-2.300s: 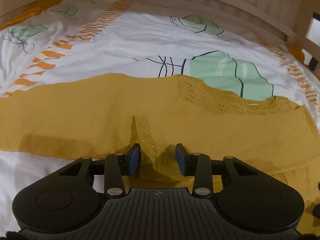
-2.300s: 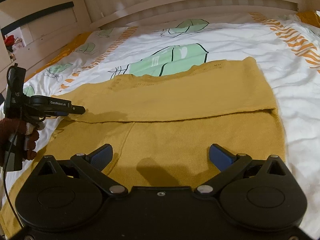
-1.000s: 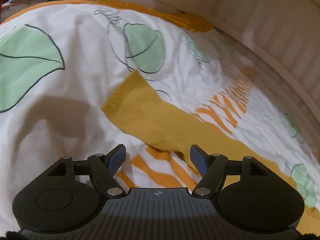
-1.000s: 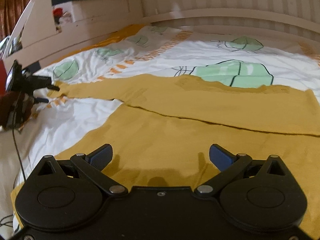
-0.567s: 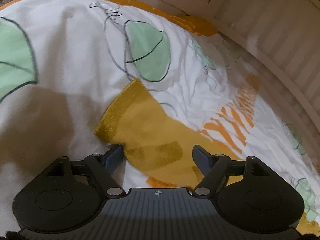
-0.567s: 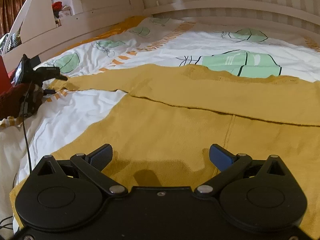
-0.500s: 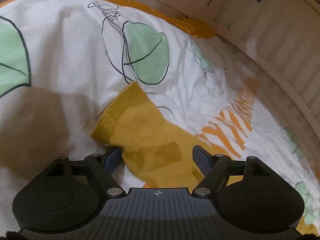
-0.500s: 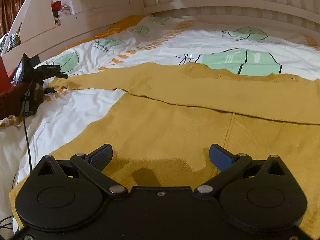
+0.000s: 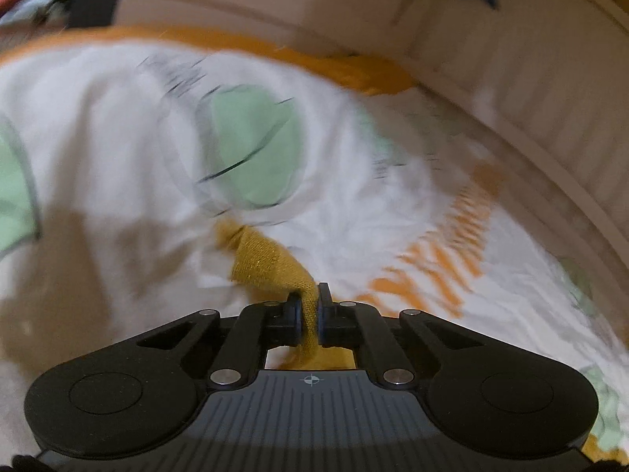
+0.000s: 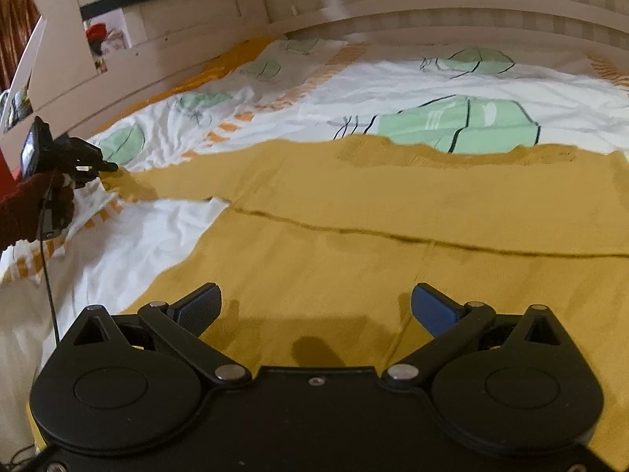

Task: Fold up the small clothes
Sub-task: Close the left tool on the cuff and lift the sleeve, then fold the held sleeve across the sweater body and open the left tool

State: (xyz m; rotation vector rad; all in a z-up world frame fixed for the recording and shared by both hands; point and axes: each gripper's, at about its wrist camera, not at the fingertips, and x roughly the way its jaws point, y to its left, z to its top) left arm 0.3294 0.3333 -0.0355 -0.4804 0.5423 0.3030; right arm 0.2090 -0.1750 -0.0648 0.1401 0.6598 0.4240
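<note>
A mustard-yellow knit sweater (image 10: 393,212) lies spread on the bed, its top part folded down over the body. Its long sleeve (image 10: 188,181) stretches out to the left. My left gripper (image 9: 309,306) is shut on the sleeve cuff (image 9: 267,263), which sticks up crumpled from between the pads. The left gripper also shows in the right wrist view (image 10: 106,166) at the far left, at the sleeve's end. My right gripper (image 10: 314,306) is open and empty, hovering just above the sweater's lower body.
The bed has a white sheet (image 10: 393,90) printed with green leaves and orange stripes. A cream wooden bed rail (image 9: 511,90) curves along the far side. A cream headboard panel (image 10: 157,39) stands at the back left.
My left gripper has closed on the sleeve cuff, which was lying flat between its open jaws, and bunched it up. The left view is blurred by motion. The right gripper stays open, barely moved.
</note>
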